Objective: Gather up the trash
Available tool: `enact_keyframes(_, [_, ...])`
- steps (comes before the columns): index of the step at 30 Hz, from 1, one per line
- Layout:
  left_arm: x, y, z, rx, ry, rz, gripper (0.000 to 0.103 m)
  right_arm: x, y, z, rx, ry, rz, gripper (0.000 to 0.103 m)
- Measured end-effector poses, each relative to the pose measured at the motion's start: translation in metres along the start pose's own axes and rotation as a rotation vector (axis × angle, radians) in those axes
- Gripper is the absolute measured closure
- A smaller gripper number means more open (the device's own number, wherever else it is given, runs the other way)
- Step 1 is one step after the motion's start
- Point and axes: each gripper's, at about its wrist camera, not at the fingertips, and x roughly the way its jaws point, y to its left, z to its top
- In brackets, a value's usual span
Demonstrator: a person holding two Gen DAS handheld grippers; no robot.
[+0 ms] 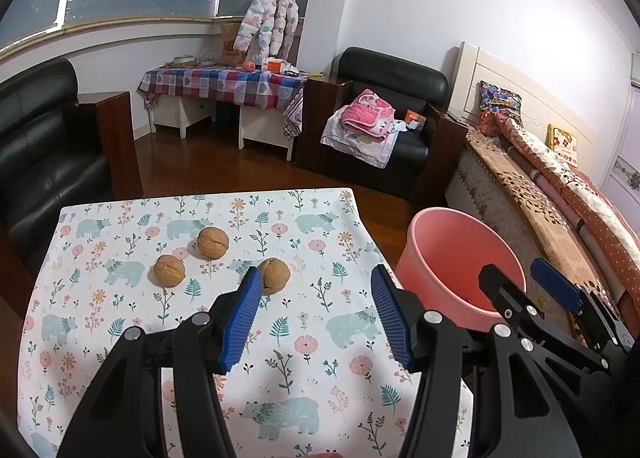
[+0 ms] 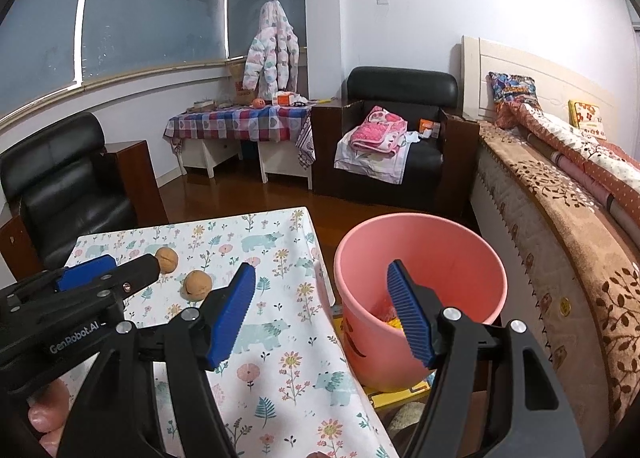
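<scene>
Table: floral and bear-print cloth over it, both grippers hanging above the near end
Bin: pink bucket on the floor just beside the table's right edge, yellow and orange scraps in its bottom
Right gripper: tilted downward, jaws spread wide with nothing between the blue pads; one finger sits over the cloth, the other over the bin's mouth
Left gripper: tilted down over the table, jaws wide apart and empty
Writing: "GenRobot.AI" in white on the left gripper's black body, read from the right wrist view
Walnuts: three on the cloth, close together; the nearest lies just beyond the left gripper's left fingertip
</scene>
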Motion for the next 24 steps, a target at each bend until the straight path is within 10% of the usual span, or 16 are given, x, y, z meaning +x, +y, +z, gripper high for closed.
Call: enact_keyframes(24, [0.0002, -0.0019, 0.0019, 0.007, 0.005, -0.001, 0.046, 0.0031, -0.0038, -0.004, 0.019, 0.017, -0.004, 0.034])
